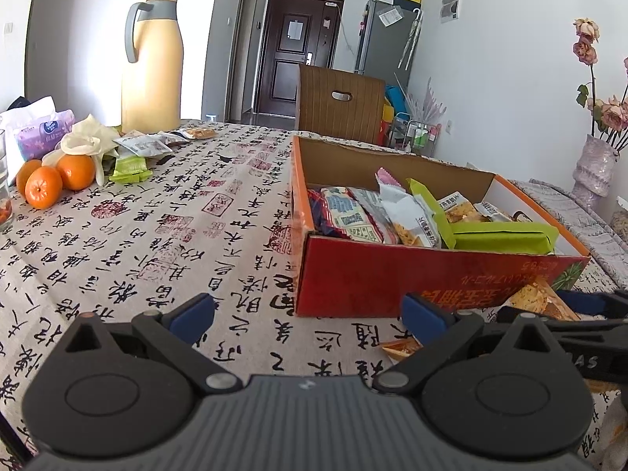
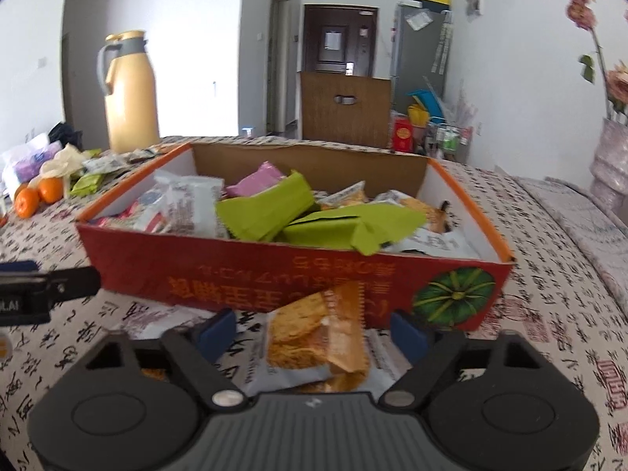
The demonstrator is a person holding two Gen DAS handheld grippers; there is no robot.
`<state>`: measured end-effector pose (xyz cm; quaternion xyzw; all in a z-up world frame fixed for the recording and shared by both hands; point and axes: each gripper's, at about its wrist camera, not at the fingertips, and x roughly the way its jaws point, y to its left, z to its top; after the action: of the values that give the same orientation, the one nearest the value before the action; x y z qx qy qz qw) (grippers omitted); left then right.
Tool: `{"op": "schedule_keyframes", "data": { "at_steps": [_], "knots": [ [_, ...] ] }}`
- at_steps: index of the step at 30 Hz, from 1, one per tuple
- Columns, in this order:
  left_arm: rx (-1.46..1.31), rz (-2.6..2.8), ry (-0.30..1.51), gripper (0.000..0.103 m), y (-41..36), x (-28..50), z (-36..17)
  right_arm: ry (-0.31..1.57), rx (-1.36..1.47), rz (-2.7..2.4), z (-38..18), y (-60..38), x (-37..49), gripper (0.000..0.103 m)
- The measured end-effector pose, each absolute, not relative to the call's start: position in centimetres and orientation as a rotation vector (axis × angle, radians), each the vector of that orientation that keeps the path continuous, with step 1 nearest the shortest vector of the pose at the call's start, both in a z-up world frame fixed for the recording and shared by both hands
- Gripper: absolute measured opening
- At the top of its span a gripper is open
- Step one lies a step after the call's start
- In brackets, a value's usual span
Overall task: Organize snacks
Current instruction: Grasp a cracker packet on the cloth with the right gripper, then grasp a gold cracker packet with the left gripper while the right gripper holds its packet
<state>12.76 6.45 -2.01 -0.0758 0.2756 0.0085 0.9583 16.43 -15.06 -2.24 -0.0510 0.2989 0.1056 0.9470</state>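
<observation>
The right gripper (image 2: 314, 333) stands part open with an orange snack packet (image 2: 314, 341) between its pads (image 2: 408, 335), not yet pinched, lying just ahead of the box (image 2: 274, 278), likely so one short lift carries it over the near wall to the packets (image 2: 274, 212) already inside. The left gripper (image 1: 310, 314) hangs open and empty over bare cloth, the box ahead to its right, probably kept clear of the pick. The table (image 1: 157, 235) wears a calligraphy cloth; far ahead left sit more packets (image 1: 141, 149), oranges (image 1: 55, 180) and a flask (image 1: 153, 66), with a chair (image 1: 339, 102) and door (image 1: 298, 47) beyond.
</observation>
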Motion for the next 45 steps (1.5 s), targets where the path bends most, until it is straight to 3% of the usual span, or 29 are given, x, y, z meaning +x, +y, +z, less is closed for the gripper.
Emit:
{"op": "schedule_keyframes", "data": {
  "at_steps": [1, 5, 9, 13, 45],
  "knots": [
    [-0.154, 0.017, 0.560, 0.103, 6.5, 12.8, -2.0, 0.612, -0.112, 0.227, -2.3, -14.8, 16.4, 0.064],
    [-0.160, 0.012, 0.562, 0.103, 6.5, 12.8, -2.0, 0.598, -0.141, 0.250, -2.4, -14.3, 16.0, 0.047],
    [-0.165, 0.011, 0.565, 0.103, 6.6, 12.8, -2.1, 0.585, -0.153, 0.290, -2.2, -13.9, 15.5, 0.024],
    [-0.168, 0.012, 0.566, 0.103, 6.6, 12.9, -2.1, 0.584, -0.173, 0.316, -2.3, -13.3, 15.2, 0.014],
    [-0.126, 0.033, 0.549, 0.103, 4.3, 11.5, 0.4, 0.452, -0.013, 0.256, 0.9, -19.3, 10.6, 0.012]
  ]
}}
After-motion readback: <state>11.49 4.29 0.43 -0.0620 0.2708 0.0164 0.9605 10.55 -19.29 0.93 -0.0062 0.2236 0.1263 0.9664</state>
